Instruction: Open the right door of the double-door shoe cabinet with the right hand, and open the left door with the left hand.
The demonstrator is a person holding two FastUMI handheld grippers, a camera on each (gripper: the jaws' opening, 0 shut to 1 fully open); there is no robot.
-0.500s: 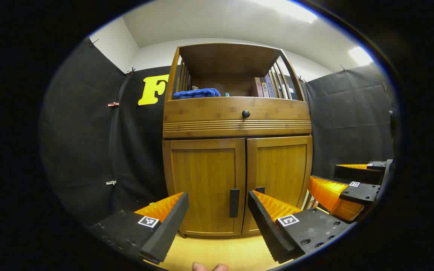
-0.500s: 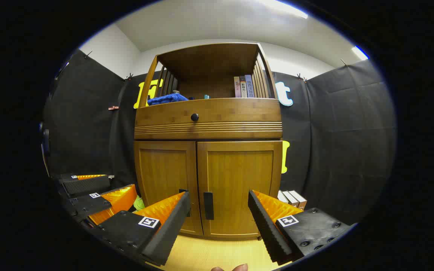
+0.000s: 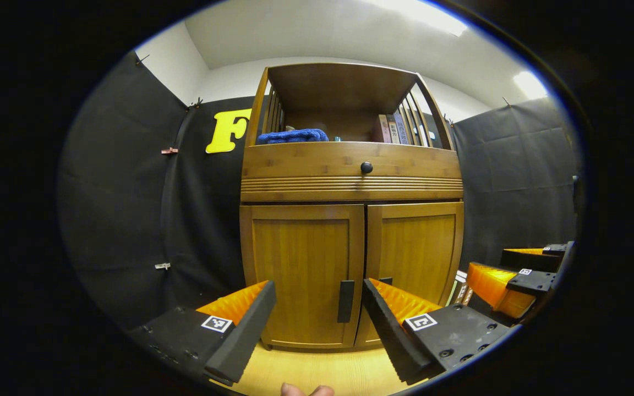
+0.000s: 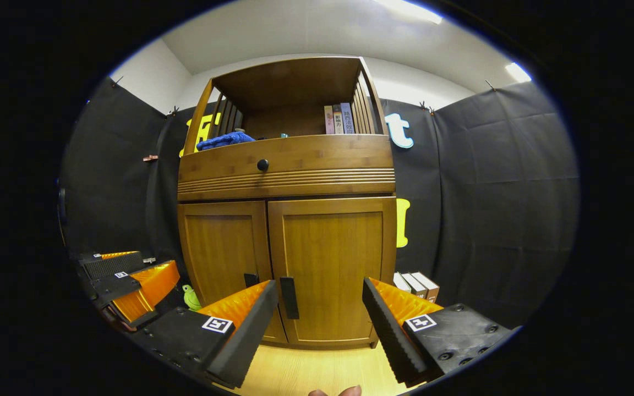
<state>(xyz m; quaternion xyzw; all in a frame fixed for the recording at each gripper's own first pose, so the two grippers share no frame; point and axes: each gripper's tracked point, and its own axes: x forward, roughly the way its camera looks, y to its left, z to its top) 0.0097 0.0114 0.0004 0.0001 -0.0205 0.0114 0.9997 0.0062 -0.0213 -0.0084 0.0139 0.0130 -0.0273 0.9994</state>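
Observation:
The wooden shoe cabinet (image 3: 350,170) stands ahead with both lower doors shut. In the left gripper view its left door (image 3: 300,272) carries a black vertical handle (image 3: 345,301), which lies between my left gripper's (image 3: 317,322) open fingers, farther off. The right door (image 3: 413,253) sits beside it. My right gripper (image 3: 509,280) hangs at the right of that view. In the right gripper view the right door (image 4: 331,264) has its black handle (image 4: 289,297) just past the left finger of my open right gripper (image 4: 320,322). The left gripper (image 4: 130,280) appears at the lower left there.
A drawer with a black knob (image 3: 366,167) tops the doors. The open shelf holds a blue cloth (image 3: 293,136) and books (image 4: 338,119). Small boxes (image 4: 416,284) and a green toy (image 4: 190,297) sit on the floor beside the cabinet. The light wooden floor (image 3: 322,371) runs up to its base.
Both grippers have shifted slightly; the cabinet slid left in the right gripper view and a little right in the left gripper view. Doors stay shut, fingers stay open.

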